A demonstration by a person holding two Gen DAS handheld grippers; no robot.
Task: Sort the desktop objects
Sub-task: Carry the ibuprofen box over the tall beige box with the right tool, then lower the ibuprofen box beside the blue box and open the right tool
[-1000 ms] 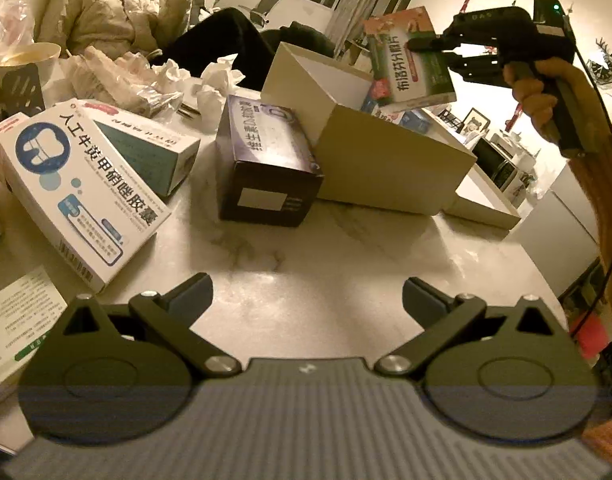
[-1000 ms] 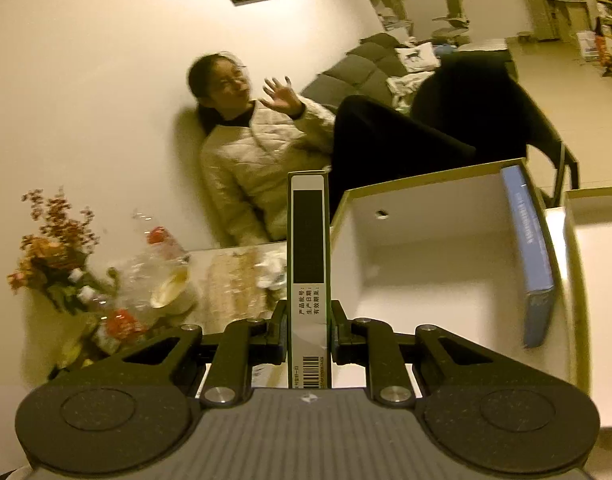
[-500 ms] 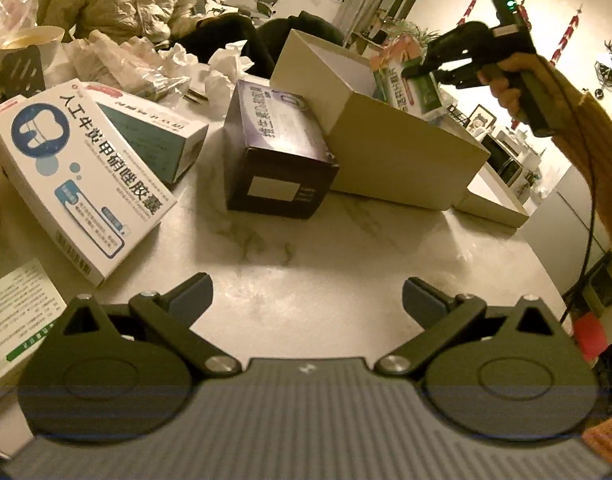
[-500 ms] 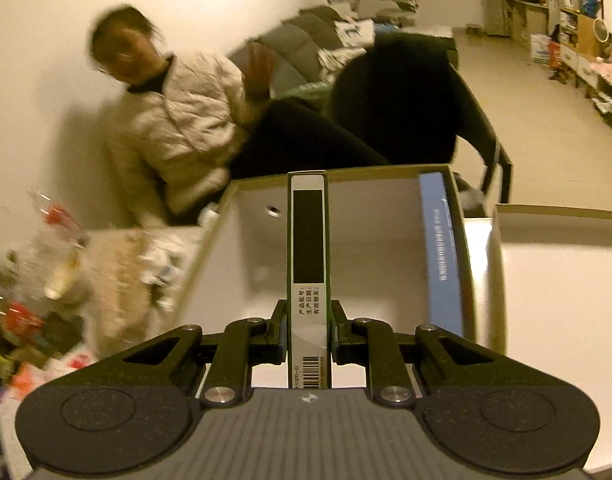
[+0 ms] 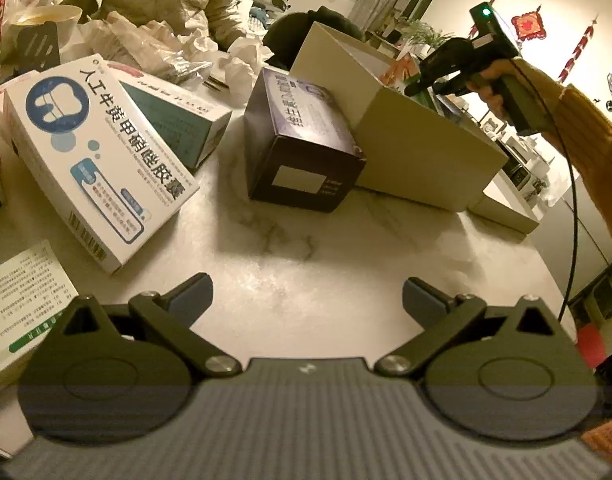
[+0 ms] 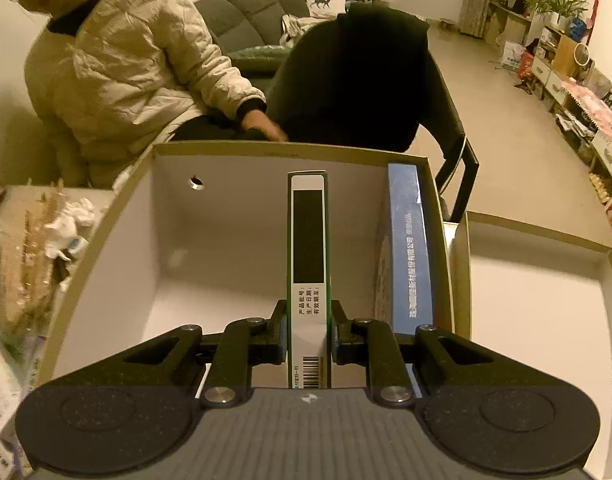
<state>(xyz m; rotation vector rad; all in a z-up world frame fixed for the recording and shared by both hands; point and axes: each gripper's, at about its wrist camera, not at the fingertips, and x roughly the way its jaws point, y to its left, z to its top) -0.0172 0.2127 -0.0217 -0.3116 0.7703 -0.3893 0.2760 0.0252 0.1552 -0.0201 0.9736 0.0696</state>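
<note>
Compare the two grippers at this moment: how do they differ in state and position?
The right gripper is shut on a slim box; the left gripper is open with nothing between its fingers. The right gripper hangs over the open carton, with the slim box inside its walls; the left gripper hovers over bare tabletop, short of the dark box. Both point downward at an angle.

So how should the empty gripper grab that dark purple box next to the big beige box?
Take the dark purple box by its two long sides, coming down from above with the left gripper open. It lies flat, its short end faces the gripper, and its left side is clear; the beige box sits close on the right.
</note>
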